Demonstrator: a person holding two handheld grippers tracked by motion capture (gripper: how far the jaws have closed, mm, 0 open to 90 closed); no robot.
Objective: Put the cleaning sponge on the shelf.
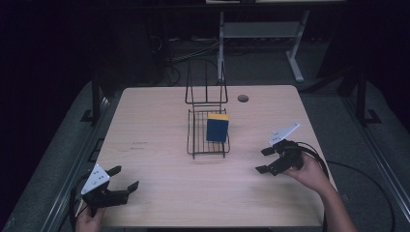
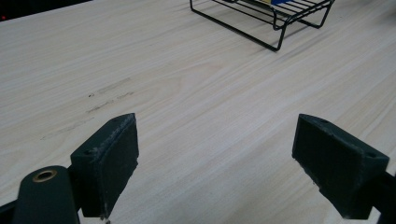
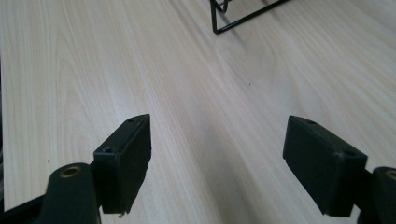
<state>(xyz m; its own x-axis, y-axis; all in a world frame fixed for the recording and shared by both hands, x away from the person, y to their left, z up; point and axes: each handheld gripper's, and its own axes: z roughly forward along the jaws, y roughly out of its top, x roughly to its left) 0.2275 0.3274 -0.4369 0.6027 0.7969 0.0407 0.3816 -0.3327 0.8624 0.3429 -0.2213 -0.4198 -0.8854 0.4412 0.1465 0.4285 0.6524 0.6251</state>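
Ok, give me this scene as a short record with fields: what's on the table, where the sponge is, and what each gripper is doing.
table: light wood table
rack: black wire rack near the table's middle, far end raised
sponge: blue sponge with a yellow top, standing in the rack at its right side
left gripper: left gripper open, holding nothing, near the front left corner
right gripper: right gripper open, holding nothing, right of the rack
contact: neither gripper touches the rack or the sponge
hole: round hole near the table's far edge

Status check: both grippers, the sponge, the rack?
Left gripper open, empty, near table corner. Right gripper open, empty, right of wire rack. Blue-yellow sponge upright in rack. Path between clear.
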